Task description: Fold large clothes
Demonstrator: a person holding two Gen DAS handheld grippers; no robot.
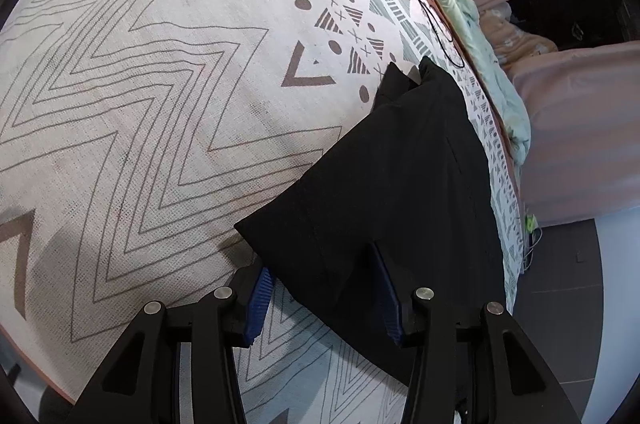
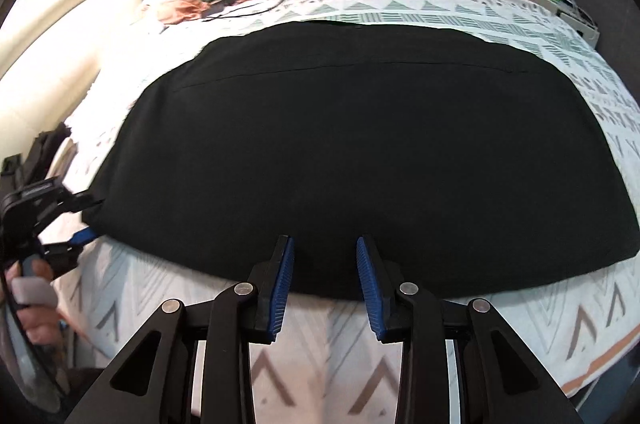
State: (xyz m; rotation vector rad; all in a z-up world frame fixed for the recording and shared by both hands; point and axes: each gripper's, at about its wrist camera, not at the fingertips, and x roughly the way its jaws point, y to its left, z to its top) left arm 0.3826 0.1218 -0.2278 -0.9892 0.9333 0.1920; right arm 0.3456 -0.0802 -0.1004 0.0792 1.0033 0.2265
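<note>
On the patterned bedspread (image 2: pixel 520 24), the black garment (image 2: pixel 340 152) lies flat — both the left gripper (image 1: pixel 324 296) and right gripper (image 2: pixel 325 288) gape at its near edge, gripping nothing.

Each gripper (image 1: pixel 324 298) (image 2: pixel 325 288) has black angular linkage arms, silver round pivot pins and ribbed blue finger pads (image 2: pixel 282 298).

No readable text, labels or brands, possibly faint lettering on the left claw (image 2: pixel 86 220), too blurred to read

The black garment (image 1: pixel 400 184) is hiding part of the left tongs' (image 1: pixel 324 298) right pad, and the frame edge is cutting off the hand (image 2: pixel 30 298).
</note>
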